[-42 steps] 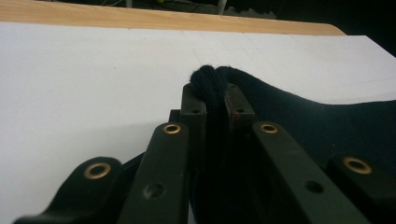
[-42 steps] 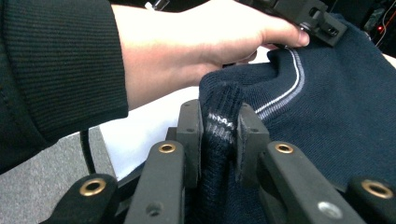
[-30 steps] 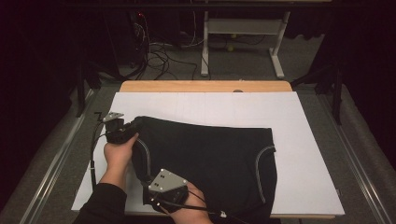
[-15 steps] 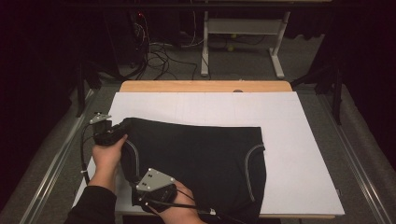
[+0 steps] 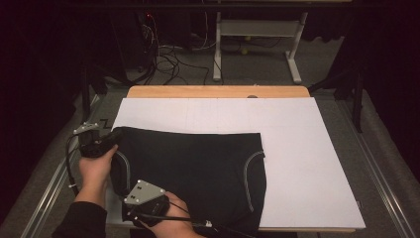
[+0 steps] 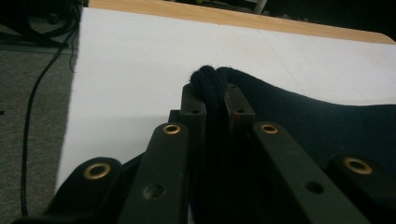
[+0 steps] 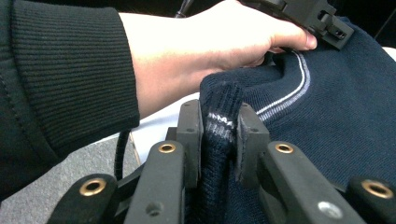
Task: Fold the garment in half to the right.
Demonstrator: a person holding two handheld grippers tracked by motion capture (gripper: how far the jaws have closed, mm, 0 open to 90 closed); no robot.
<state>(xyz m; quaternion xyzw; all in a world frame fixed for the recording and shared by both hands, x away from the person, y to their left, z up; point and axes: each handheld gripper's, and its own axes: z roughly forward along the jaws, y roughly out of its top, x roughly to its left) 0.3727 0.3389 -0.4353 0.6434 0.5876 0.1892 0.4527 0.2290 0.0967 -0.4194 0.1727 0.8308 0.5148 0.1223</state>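
Observation:
A dark knitted garment point(image 5: 198, 163) with pale piping lies flat on the white board point(image 5: 297, 148), at its left half. My left gripper point(image 5: 115, 136) is at the garment's far left corner, and in the left gripper view it point(image 6: 215, 100) is shut on a bunched black fold of the cloth point(image 6: 210, 79). At the garment's near left edge my right gripper point(image 5: 127, 196) carries a grey plate on top. The right gripper view has it point(image 7: 220, 130) shut on a fold of the garment point(image 7: 336, 116), with the other hand point(image 7: 210, 42) just beyond.
The white board lies on a wooden tabletop point(image 5: 218, 91) whose far strip is bare. The board's left edge runs just beside my left gripper. Grey carpet and metal rails point(image 5: 381, 163) flank the table. Cables point(image 5: 163, 54) and a desk frame point(image 5: 257, 29) stand behind it.
Both hands have moved left and dragged the garment with them. Its right edge now lies nearer the board's middle and its left edge reaches the board's left side.

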